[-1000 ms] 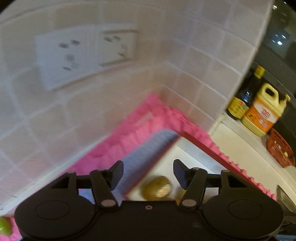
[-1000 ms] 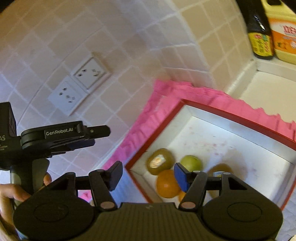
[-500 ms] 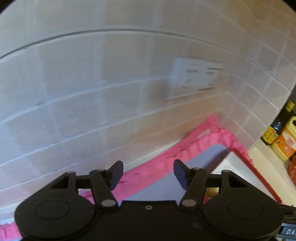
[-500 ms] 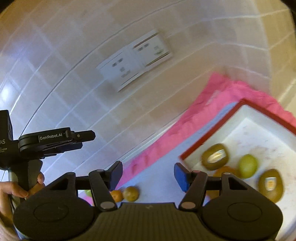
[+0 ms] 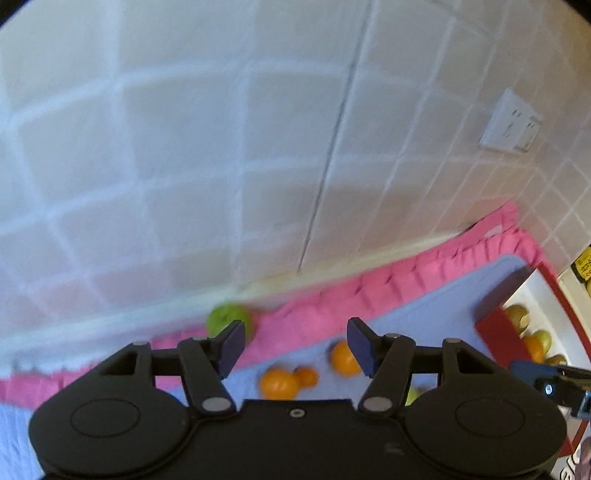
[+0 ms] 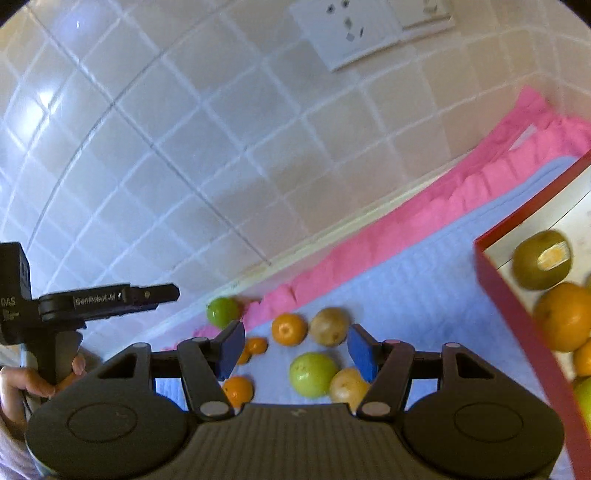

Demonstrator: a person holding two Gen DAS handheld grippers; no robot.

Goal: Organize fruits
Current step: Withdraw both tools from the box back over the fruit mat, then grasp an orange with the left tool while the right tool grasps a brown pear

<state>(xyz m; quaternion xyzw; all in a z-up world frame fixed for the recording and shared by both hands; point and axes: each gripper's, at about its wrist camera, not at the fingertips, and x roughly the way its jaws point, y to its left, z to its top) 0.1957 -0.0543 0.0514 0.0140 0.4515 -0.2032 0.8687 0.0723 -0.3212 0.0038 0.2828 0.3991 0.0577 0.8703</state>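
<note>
Loose fruit lies on a lilac mat (image 6: 424, 288): several oranges (image 6: 289, 328), two brownish fruits (image 6: 328, 326), a green fruit (image 6: 313, 373) and a green fruit (image 6: 222, 311) on the pink cloth. A red-rimmed white box (image 6: 506, 295) at the right holds a kiwi (image 6: 541, 258) and oranges (image 6: 563, 315). My right gripper (image 6: 293, 349) is open and empty above the loose fruit. My left gripper (image 5: 295, 345) is open and empty; oranges (image 5: 279, 382) lie below it, the green fruit (image 5: 227, 317) by its left finger. The left gripper also shows at the left of the right wrist view (image 6: 110, 295).
A tiled wall (image 6: 221, 147) with white sockets (image 6: 354, 33) runs along the back. A pink ruffled cloth (image 6: 424, 218) edges the mat below the wall. The red box also shows at the right of the left wrist view (image 5: 498, 328). A bottle label (image 5: 583, 264) shows far right.
Both grippers have swung left, away from the box, over the loose fruit on the mat. Both stay open and empty.
</note>
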